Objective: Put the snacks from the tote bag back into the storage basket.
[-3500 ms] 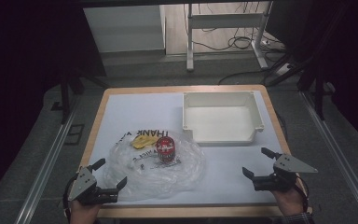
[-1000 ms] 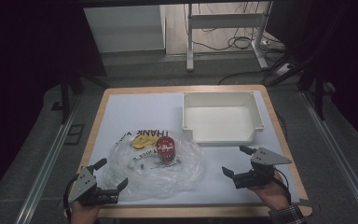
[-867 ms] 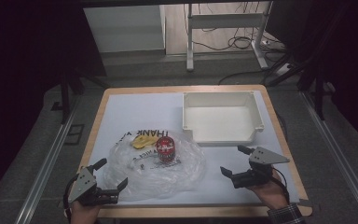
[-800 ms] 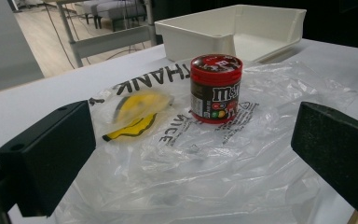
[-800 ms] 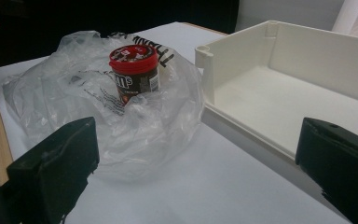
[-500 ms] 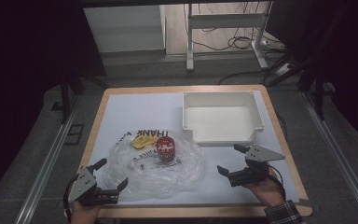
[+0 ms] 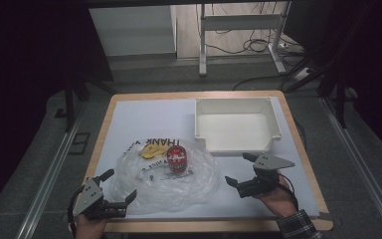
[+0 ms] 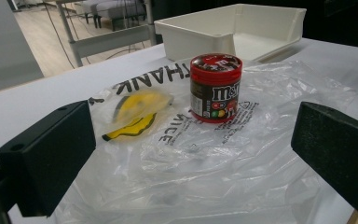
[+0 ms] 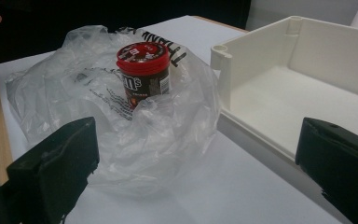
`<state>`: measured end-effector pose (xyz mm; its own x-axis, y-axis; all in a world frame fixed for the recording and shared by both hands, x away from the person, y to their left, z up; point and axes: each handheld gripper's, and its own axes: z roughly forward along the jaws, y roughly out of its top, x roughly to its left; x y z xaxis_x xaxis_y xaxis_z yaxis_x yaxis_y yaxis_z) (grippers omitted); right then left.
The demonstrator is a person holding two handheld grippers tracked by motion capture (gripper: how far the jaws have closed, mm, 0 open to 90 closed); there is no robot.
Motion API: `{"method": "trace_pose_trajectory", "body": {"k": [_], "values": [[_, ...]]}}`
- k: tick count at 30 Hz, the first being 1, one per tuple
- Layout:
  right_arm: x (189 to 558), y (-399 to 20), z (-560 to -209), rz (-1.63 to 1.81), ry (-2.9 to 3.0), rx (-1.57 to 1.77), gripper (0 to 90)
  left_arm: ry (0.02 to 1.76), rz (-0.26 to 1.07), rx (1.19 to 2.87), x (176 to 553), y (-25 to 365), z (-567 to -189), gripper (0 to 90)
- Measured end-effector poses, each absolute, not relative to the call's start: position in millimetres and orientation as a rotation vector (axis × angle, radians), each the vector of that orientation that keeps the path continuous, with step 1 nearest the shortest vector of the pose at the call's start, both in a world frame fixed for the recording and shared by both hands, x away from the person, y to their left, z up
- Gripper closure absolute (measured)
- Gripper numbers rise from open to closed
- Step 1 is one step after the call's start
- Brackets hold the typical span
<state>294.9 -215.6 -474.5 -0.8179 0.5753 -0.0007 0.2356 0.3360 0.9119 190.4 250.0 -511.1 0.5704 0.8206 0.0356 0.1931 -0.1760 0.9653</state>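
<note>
white-topped table [image 7: 149,119] with a wooden rim, dark room and grey floor around; m&m's jar [image 7: 176,160] stands on the clear plastic bag [image 7: 179,186] between left gripper [image 7: 115,188] and right gripper [image 7: 240,169], both spread wide, holding nothing

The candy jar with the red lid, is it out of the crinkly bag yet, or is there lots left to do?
Not yet. The candy jar stands upright on the clear plastic bag, and the white bin holds nothing. The left gripper and right gripper are both open beside the bag, gripping nothing. Grabbing the jar is probably all still ahead.
</note>
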Motion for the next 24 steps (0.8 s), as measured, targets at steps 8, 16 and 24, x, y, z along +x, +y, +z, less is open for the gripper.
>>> {"method": "trace_pose_trajectory", "body": {"k": [8,16,24], "values": [[299.7,-205.9,-476.1,1.471,2.308,0.732,0.0,0.854,0.702,1.689,190.5,250.0,-511.2,0.0],[302.5,-198.2,-477.1,1.470,2.325,0.723,0.0,0.853,0.701,1.689,190.5,249.9,-511.1,0.0],[307.5,-187.9,-479.7,1.453,2.340,0.702,0.0,0.853,0.702,1.689,190.5,250.1,-511.1,0.0]]}}
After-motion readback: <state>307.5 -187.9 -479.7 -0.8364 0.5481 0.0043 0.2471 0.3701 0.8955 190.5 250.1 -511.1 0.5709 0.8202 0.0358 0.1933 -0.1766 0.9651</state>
